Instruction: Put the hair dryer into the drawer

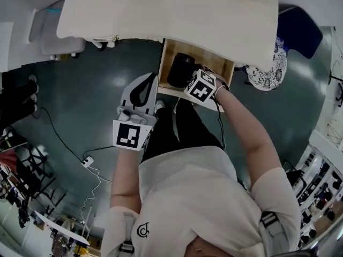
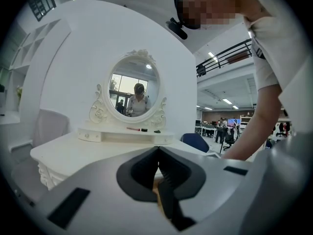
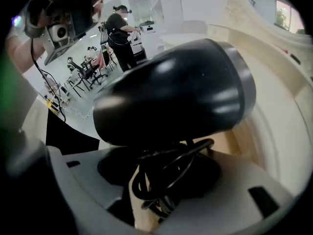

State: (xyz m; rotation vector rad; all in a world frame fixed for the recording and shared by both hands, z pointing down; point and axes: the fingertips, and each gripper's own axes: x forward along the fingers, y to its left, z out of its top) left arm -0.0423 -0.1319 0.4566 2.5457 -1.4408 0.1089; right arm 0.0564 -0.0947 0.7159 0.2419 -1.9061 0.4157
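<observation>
Shirt marking: the person's white short-sleeved shirt (image 1: 198, 197) carries a small dark emblem (image 1: 142, 231) shaped like a letter C. Any finer print is too small to read.
Gripper markings: black-and-white square block patterns show on the left marker cube (image 1: 131, 134) and the right marker cube (image 1: 201, 85).
Left arm: the forearm reaches forward beside the lap. The grey left gripper (image 1: 154, 76) lies roughly level and points toward the drawer's near left corner.
Left jaws: the tips are closed together with nothing between them.
Right arm: the bare right forearm (image 1: 246, 127) stretches forward. The right gripper (image 3: 164, 173) is tipped steeply down into the drawer.
Right jaws: held wide and clamped on the handle of the glossy black hair dryer (image 3: 171, 92), with its black cord (image 3: 161, 180) looped between the pads.
Hair dryer position: inside the pulled-out light wooden drawer (image 1: 167, 52), toward its left half. Contact with the drawer floor cannot be judged.
Drawer position: just under the front edge of the white vanity tabletop (image 1: 161, 9).
Farthest: an oval mirror in an ornate white frame (image 2: 133, 89) stands on that tabletop.
</observation>
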